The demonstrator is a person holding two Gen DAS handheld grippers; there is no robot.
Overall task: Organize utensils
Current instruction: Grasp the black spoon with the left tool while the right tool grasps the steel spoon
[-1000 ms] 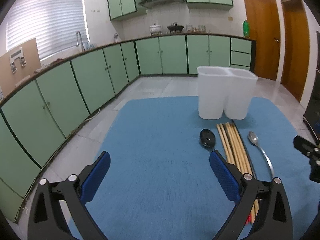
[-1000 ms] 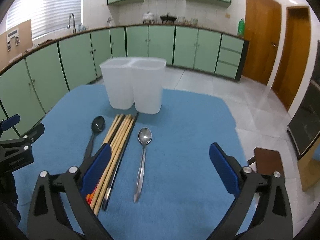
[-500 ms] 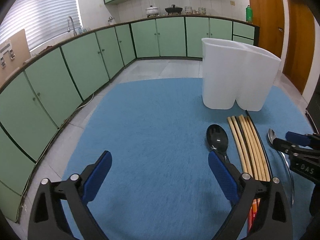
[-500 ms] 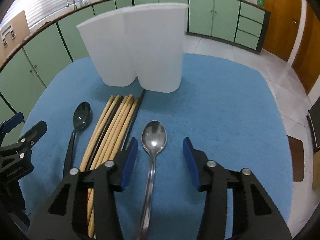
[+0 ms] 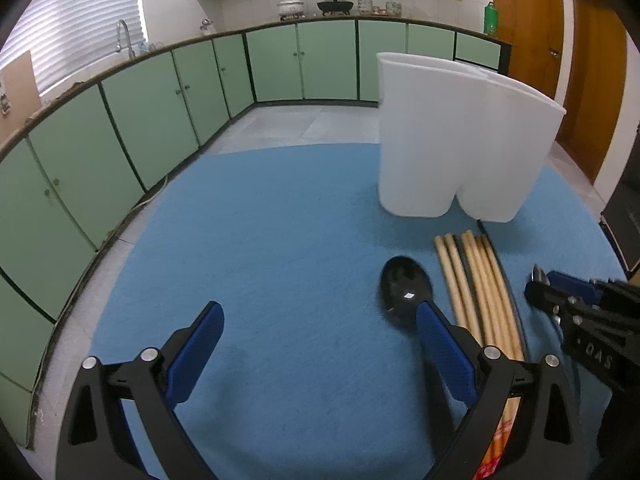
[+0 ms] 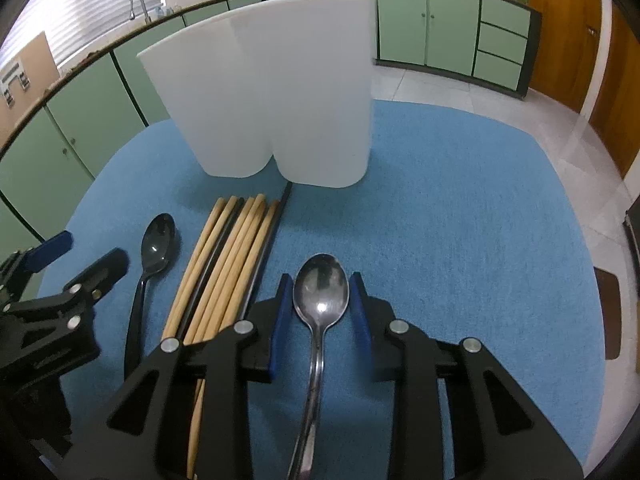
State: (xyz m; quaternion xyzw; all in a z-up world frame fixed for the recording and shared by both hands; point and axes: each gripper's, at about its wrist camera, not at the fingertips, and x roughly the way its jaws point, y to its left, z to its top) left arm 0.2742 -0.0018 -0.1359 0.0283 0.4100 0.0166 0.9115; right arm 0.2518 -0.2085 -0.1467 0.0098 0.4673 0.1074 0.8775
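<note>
A white two-compartment holder point(image 6: 280, 92) stands on the blue mat point(image 6: 460, 220); it also shows in the left wrist view point(image 5: 460, 140). In front of it lie a black spoon point(image 6: 158, 240), a bundle of wooden chopsticks point(image 6: 228, 264) and a silver spoon point(image 6: 320, 292). My right gripper point(image 6: 320, 308) is low over the mat, its blue pads close on both sides of the silver spoon's bowl, narrowly open, not clamped. My left gripper point(image 5: 320, 336) is wide open and empty, its right finger just beside the black spoon point(image 5: 404, 292).
Green kitchen cabinets point(image 5: 160, 112) and tiled floor surround the round table. Wooden doors point(image 5: 560, 60) are at the right. The left gripper shows at the left edge of the right wrist view point(image 6: 60, 280); the right gripper shows in the left wrist view point(image 5: 580, 312).
My right gripper has dropped toward the mat and narrowed its fingers around the silver spoon's bowl. My left gripper has moved lower and closer to the black spoon, staying wide open.
</note>
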